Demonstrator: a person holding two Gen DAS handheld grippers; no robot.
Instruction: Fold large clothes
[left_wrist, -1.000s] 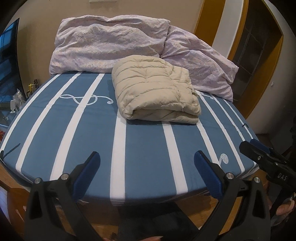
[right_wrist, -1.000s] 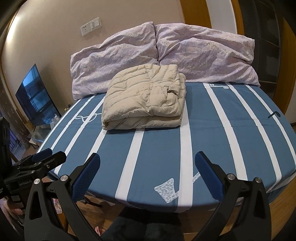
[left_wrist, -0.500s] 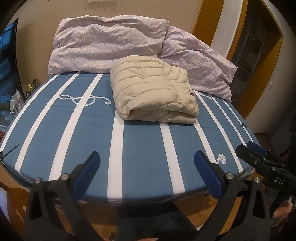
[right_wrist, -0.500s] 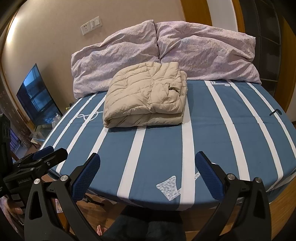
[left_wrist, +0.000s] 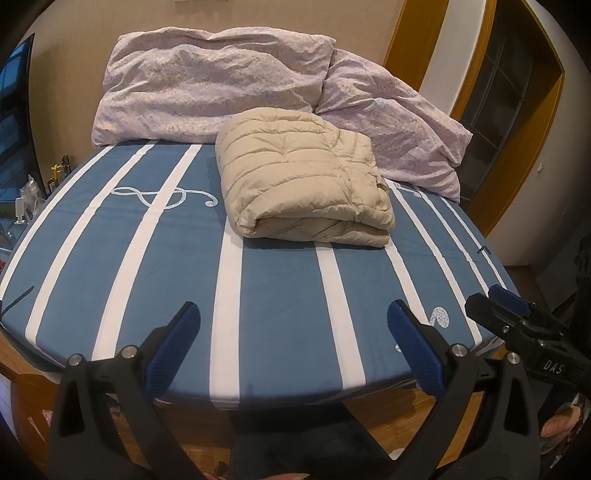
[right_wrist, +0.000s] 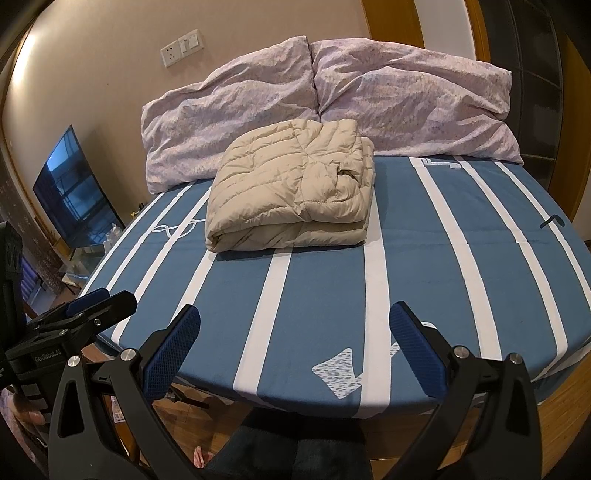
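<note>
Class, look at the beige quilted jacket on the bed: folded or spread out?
Folded. The beige quilted jacket lies as a compact bundle, stacked layers showing at its near edge.

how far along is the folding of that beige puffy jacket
Looks done: the beige quilted jacket lies folded in a compact bundle on the striped bed, before the pillows. In hand: nothing; the left gripper and right gripper are both open, near the bed's edge. Nothing visibly left to fold.

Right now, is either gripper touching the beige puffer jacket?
No: the folded beige puffer jacket lies alone mid-bed against the pillows, while the left gripper and right gripper hover open at the bed's near edge.
</note>
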